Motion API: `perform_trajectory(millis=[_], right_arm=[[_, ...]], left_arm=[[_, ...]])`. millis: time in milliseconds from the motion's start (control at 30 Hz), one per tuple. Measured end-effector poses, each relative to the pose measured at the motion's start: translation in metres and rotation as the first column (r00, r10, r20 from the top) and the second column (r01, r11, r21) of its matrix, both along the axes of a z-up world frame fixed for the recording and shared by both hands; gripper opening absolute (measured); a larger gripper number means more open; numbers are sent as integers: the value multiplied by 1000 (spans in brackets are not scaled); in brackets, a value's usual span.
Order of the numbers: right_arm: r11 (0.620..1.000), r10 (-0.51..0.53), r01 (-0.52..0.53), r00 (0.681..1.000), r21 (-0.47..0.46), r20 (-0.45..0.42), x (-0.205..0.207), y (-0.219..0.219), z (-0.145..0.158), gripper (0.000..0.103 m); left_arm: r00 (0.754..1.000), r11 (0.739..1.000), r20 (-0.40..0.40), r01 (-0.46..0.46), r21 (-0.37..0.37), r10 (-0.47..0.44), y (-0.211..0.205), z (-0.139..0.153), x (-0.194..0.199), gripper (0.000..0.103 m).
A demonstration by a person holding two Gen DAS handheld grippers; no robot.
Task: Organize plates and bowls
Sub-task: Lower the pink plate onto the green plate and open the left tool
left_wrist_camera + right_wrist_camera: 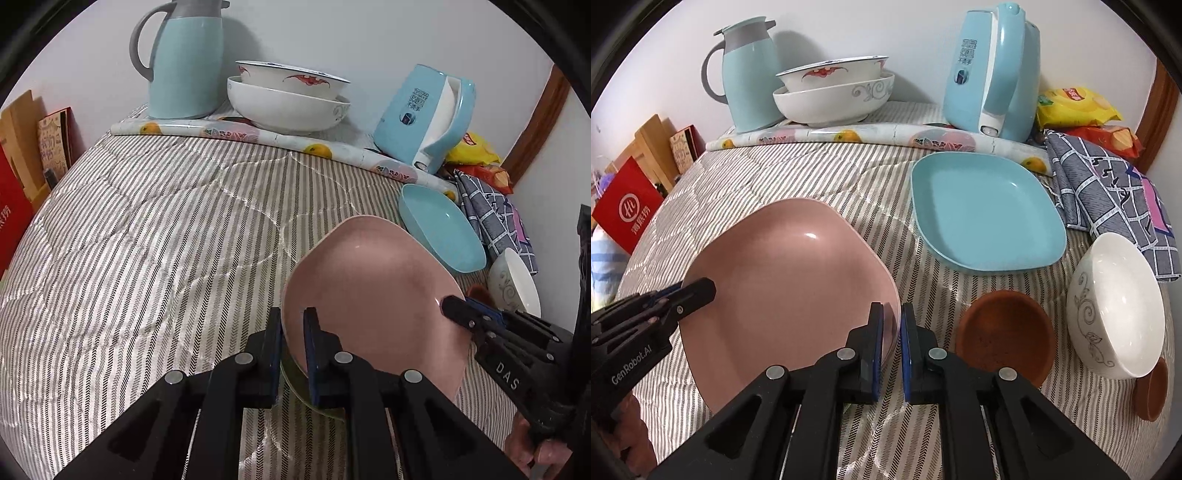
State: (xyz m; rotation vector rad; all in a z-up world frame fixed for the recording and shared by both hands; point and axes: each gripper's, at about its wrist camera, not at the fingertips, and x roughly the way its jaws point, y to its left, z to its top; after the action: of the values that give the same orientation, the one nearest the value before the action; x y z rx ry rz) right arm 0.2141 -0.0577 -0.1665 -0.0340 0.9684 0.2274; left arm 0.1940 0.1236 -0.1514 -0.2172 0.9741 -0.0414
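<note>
Both the left gripper (293, 332) and right gripper (892, 328) clamp opposite rims of the face-up pink plate (790, 291).

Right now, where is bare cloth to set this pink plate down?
Free: the striped quilt left of the blue square plate, up to the rolled fruit-print mat. Crowded: right side, with the brown saucer and white patterned bowl.

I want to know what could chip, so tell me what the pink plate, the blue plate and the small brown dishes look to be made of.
Pink plate: glossy, probably glazed ceramic or melamine; a bright highlight shows on it.
Blue plate: smooth satin, same doubt; soft even sheen.
Brown dish: matte, looks like unglazed terracotta; dull, speckled surface.
</note>
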Motion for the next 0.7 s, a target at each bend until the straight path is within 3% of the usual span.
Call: perform_trajectory(millis=[33, 167, 233, 300, 433, 567, 700], right_arm=[[1000, -3, 3, 1000, 5, 4, 0, -1, 0, 10], [1000, -14, 14, 1000, 7, 5, 1, -4, 3, 31], [1000, -18, 18, 999, 15, 27, -4, -7, 8, 32], [1000, -20, 19, 999, 20, 33, -7, -9, 12, 38], [999, -34, 33, 998, 24, 61, -18, -19, 22, 42], [997, -68, 63, 992, 49, 103, -35, -37, 36, 56], [994, -103, 97, 988, 59, 118, -48, -58, 45, 56]], left_arm=[[1000, 1000, -2, 2, -1, -2, 0, 0, -1, 16], [999, 1000, -19, 27, -2, -27, -4, 0, -6, 30], [999, 999, -19, 30, 31, -29, -7, 2, -9, 40], [1000, 998, -9, 20, 63, -20, -8, 5, -14, 60], [1000, 998, 17, -11, 60, 10, -3, 16, -23, 62], [999, 996, 44, -27, 83, 24, -2, 25, -30, 62], [999, 999, 43, -20, 29, 18, -4, 22, -32, 61]])
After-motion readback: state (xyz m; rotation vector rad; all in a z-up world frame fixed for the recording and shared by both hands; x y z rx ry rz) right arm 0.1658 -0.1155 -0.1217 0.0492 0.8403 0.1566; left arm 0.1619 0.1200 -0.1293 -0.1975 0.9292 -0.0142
